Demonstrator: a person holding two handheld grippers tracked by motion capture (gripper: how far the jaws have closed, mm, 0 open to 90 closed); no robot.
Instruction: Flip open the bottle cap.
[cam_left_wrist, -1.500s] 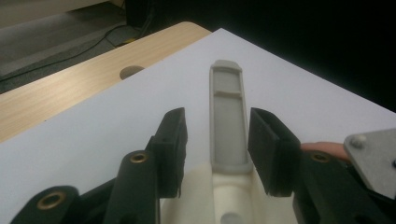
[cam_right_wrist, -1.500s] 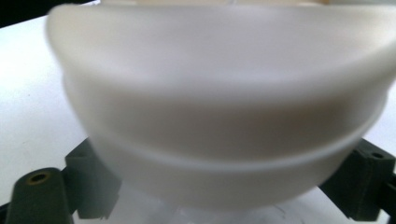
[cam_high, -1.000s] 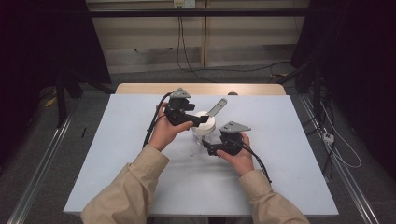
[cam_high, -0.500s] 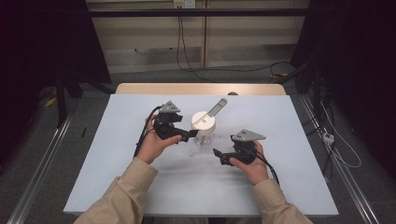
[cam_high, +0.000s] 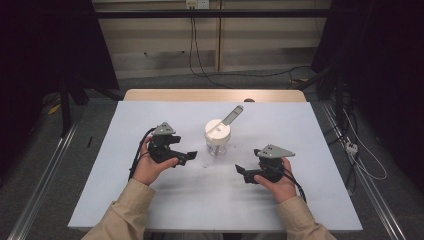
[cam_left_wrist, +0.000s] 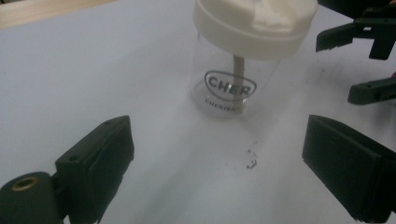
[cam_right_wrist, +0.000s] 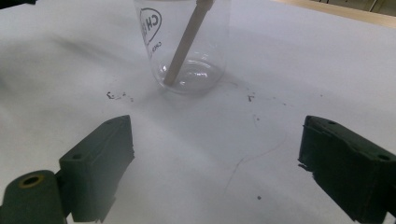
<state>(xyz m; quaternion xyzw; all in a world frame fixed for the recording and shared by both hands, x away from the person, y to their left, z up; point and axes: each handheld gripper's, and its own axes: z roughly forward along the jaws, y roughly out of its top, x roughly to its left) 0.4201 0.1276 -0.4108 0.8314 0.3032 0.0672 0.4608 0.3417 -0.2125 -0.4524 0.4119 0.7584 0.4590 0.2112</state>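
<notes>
1. Both hands hang back from the jar (cam_high: 218, 141), so I'd say this is a pause between grips; neither tool touches it.
2. The left gripper (cam_high: 189, 156) has its jaws spread wide, holding nothing; the right gripper (cam_high: 240, 170) likewise stands released and bare.
3. The jar stands upright mid-table (cam_high: 310, 165), between the two grippers (nearer the left one).
4. Next move, I'd guess: close in from either side and pinch the glass squarely, since it looks slippery.
5. It is clear-walled, with a cream lid (cam_left_wrist: 254, 25), a printed logo, and a pale stick (cam_right_wrist: 187, 39) leaning inside.
</notes>
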